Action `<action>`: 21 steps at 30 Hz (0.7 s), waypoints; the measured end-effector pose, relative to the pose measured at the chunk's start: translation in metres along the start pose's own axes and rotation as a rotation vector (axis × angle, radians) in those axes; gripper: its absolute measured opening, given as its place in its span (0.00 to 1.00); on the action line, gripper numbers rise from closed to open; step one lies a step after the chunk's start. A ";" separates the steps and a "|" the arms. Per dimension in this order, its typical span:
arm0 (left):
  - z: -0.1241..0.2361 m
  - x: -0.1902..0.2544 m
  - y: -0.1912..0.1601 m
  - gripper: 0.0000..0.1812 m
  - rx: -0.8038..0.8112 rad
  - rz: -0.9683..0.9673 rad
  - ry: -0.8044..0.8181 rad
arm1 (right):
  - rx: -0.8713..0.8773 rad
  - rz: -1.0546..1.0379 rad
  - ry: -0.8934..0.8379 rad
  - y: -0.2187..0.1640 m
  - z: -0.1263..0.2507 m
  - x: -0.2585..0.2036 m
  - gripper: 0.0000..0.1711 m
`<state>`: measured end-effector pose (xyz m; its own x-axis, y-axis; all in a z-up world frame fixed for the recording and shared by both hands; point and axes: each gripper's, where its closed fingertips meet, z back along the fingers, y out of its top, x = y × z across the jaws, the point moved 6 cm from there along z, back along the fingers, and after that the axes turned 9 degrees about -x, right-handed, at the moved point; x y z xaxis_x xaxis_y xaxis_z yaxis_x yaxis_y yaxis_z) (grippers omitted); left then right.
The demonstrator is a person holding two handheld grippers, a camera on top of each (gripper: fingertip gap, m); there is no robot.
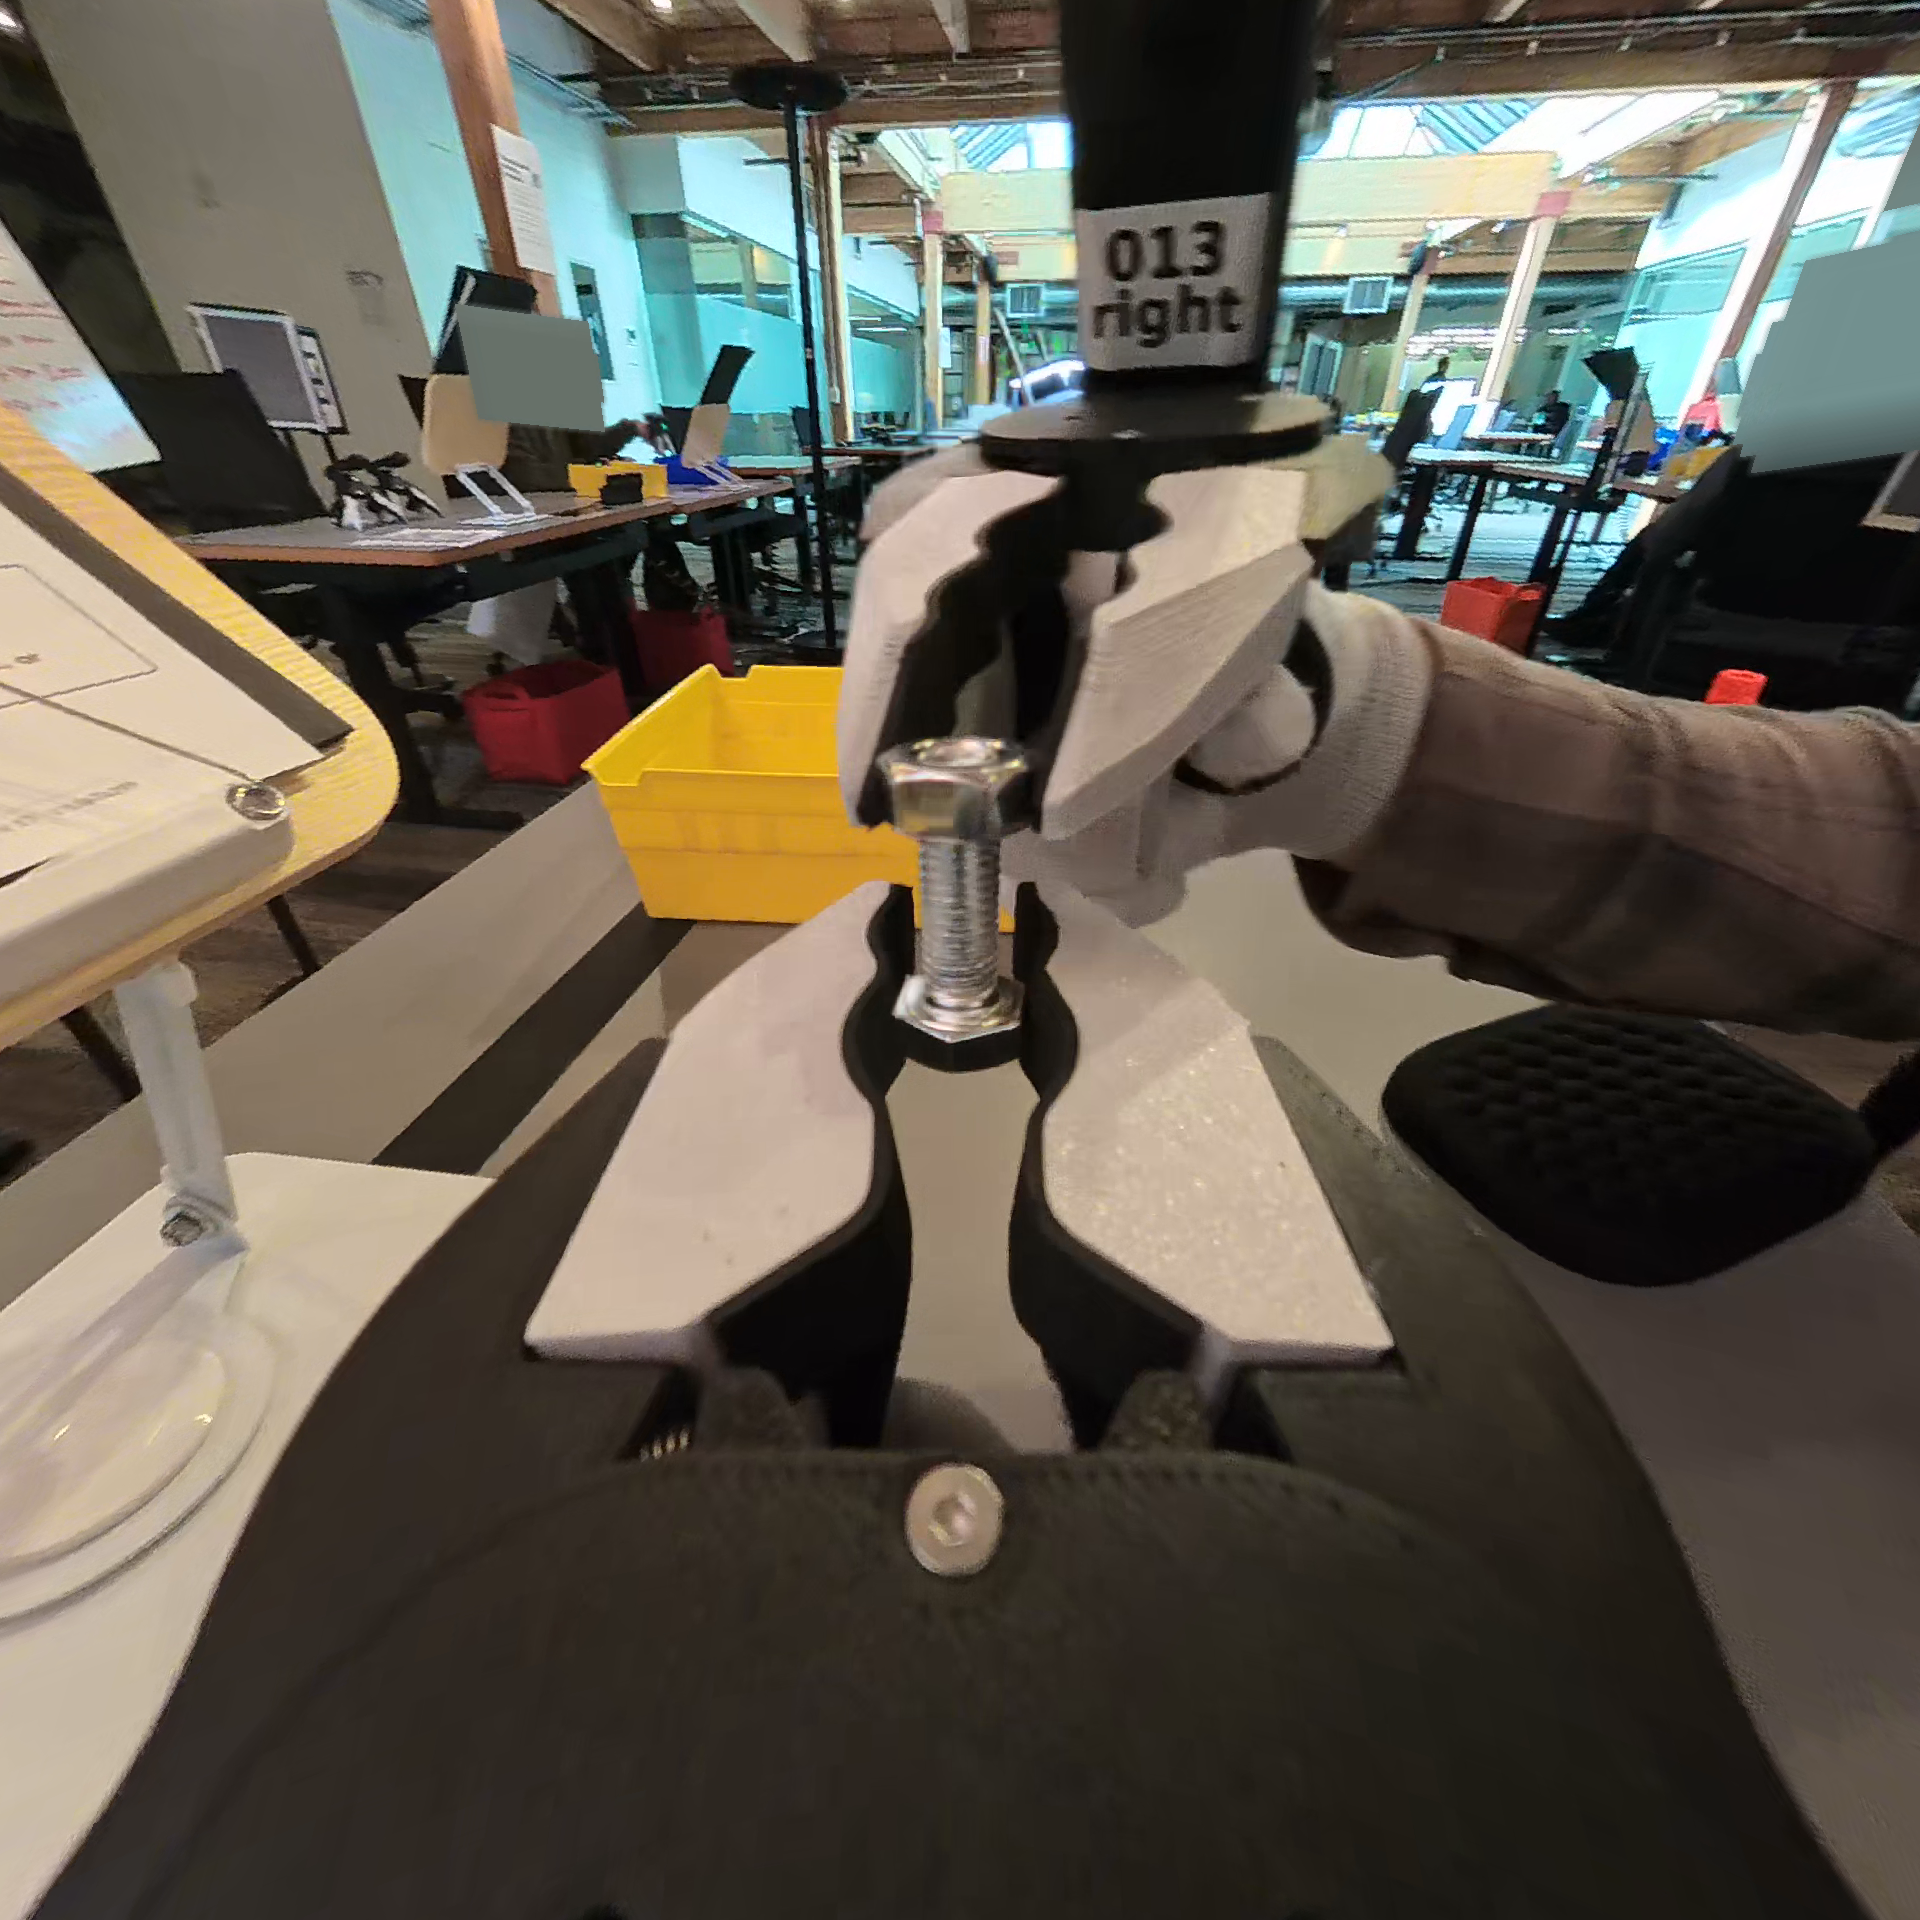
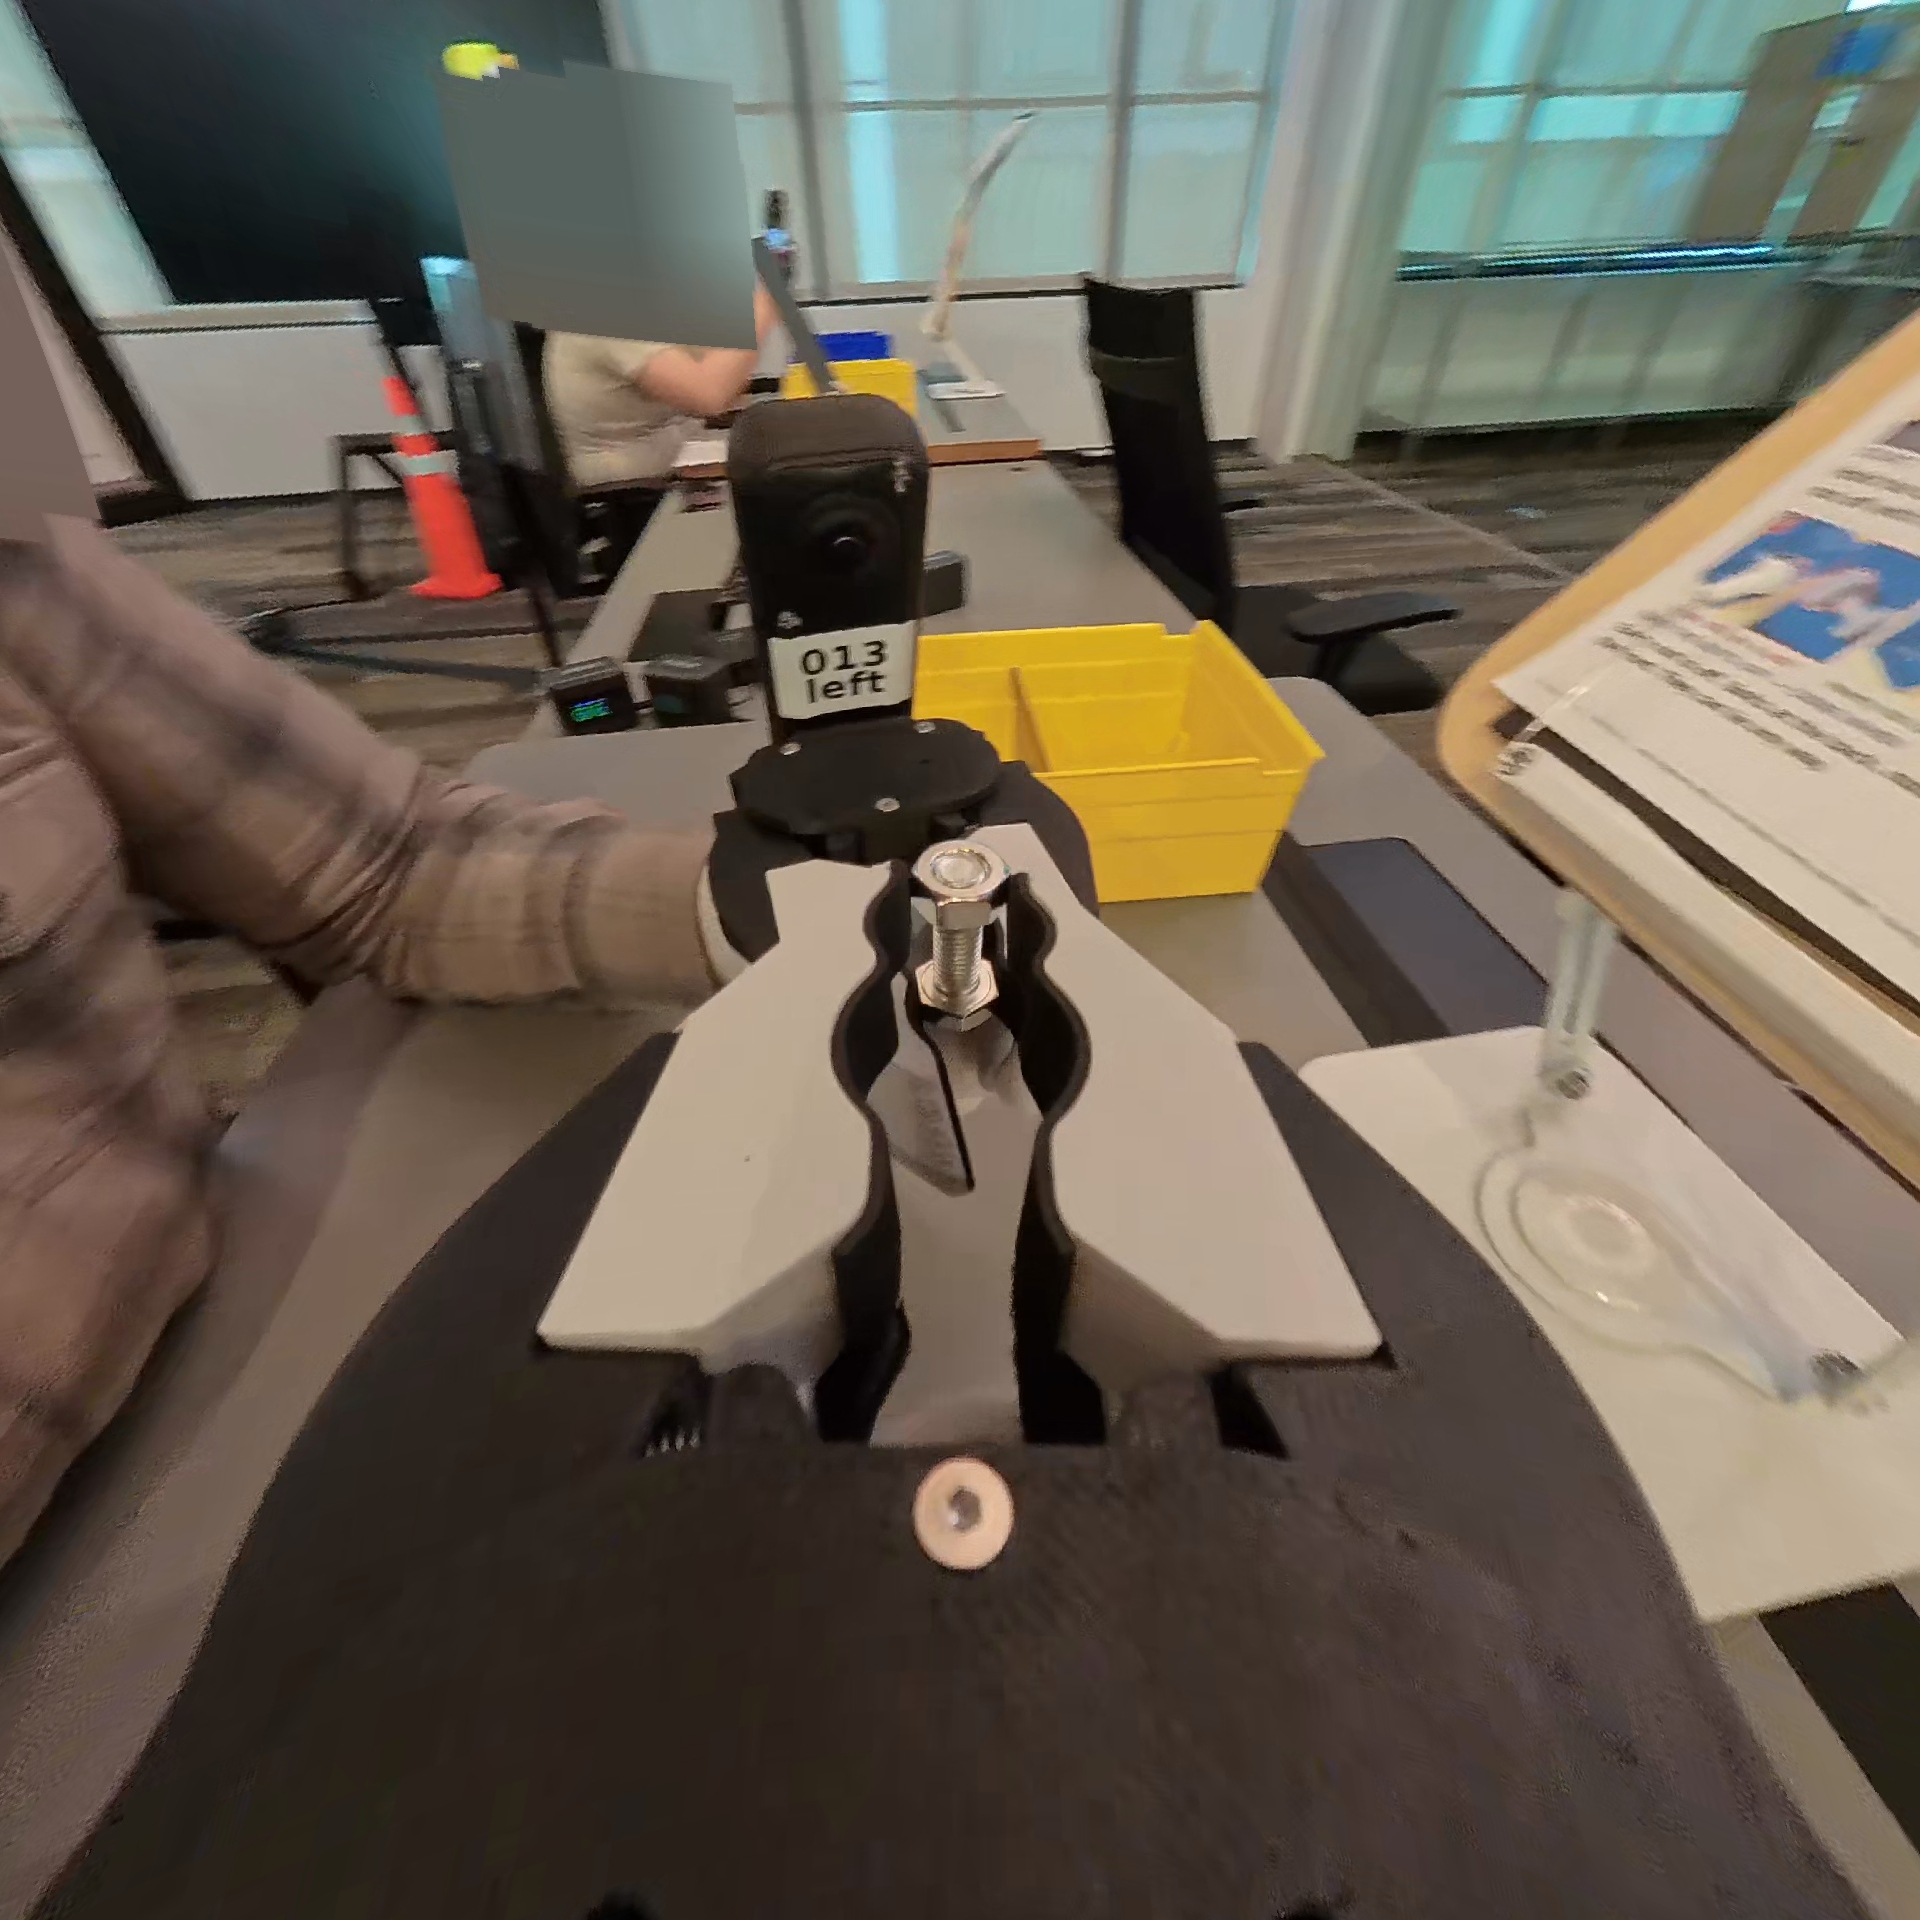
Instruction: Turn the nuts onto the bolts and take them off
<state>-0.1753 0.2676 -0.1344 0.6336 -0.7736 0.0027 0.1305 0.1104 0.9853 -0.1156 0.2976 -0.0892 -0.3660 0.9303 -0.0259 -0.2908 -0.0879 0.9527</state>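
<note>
Steel bolt (image 1: pixel 957 883) — between both grippers' fingers (image 1: pixel 769 1070)

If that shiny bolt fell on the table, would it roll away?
Probably only a little: the bolt has a round shank, but its hex ends should stop it. Shiny metal, so likely stiff and heavy.

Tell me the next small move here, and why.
Probably twist the right gripper about the shank while the left gripper holds steady. Each is shut on one hex end of the bolt assembly, with bare thread between them, so turning is what remains. Which end is the nut, and which way to turn, I cannot tell.
</note>
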 end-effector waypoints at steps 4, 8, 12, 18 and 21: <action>-0.002 -0.003 0.000 0.10 0.006 -0.010 0.070 | 0.026 -0.049 -0.189 -0.002 0.000 -0.006 0.09; -0.005 -0.007 -0.002 0.10 0.008 -0.012 0.148 | 0.045 -0.088 -0.390 -0.004 -0.004 -0.012 0.10; -0.009 -0.011 -0.007 0.10 -0.003 -0.021 0.235 | 0.072 -0.134 -0.610 -0.009 -0.012 -0.016 0.10; -0.015 -0.012 -0.015 0.10 -0.010 -0.027 0.323 | 0.074 -0.164 -0.912 -0.017 -0.025 -0.025 0.10; -0.018 -0.012 -0.018 0.10 -0.016 -0.033 0.343 | 0.074 -0.171 -0.999 -0.020 -0.029 -0.028 0.10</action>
<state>-0.1715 0.2858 -0.1554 0.8480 -0.5225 -0.0894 0.1653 0.1004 0.9811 -0.1253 0.2632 -0.1160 0.5915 0.8033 0.0694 -0.2027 0.0648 0.9771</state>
